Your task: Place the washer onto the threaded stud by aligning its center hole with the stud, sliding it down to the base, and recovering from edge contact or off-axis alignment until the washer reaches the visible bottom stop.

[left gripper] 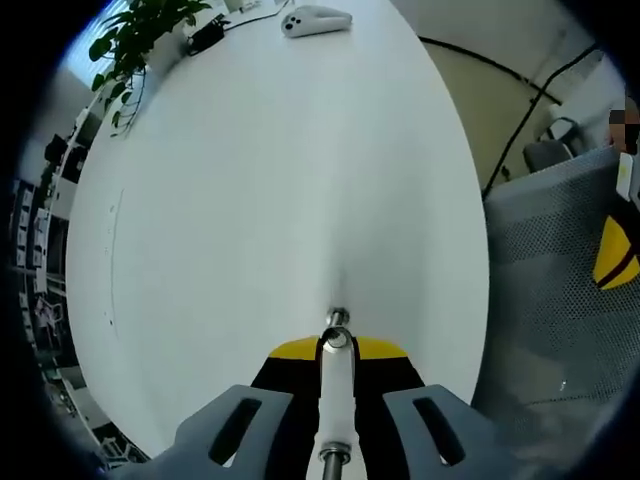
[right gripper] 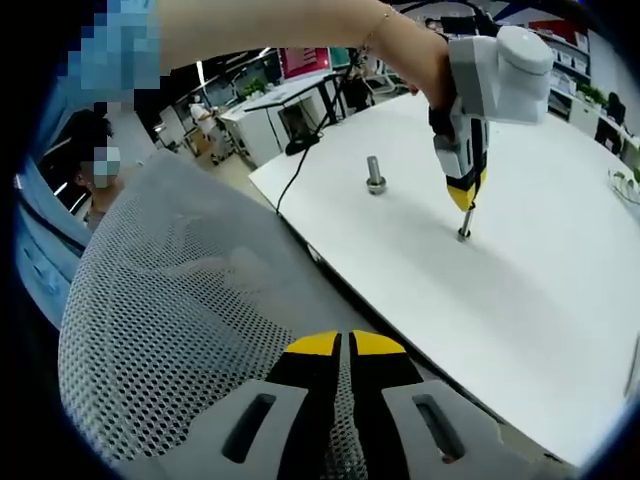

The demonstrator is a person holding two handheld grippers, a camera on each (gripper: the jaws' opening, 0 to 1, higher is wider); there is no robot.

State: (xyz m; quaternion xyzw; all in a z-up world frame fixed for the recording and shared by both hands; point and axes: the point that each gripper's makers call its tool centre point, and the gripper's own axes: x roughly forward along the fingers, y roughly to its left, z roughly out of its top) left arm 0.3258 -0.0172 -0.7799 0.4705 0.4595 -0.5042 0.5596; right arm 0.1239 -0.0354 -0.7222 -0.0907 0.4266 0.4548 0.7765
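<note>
1. In the left gripper view, the left gripper point(left gripper: 336, 352) is clenched on a white-sleeved threaded stud point(left gripper: 337, 400) that runs up between its yellow-tipped jaws, the metal tip touching the white table point(left gripper: 260, 200).
2. A washer point(left gripper: 337, 339) rings the stud near that tip.
3. Toward 12 o'clock lies a white controller point(left gripper: 314, 20); at 11, a plant point(left gripper: 135, 45).
4. In the right gripper view, the right gripper point(right gripper: 349, 352) is clenched and empty over a mesh chair back point(right gripper: 190, 320).
5. At 1 o'clock a second bolt point(right gripper: 375, 174) stands on the table.
</note>
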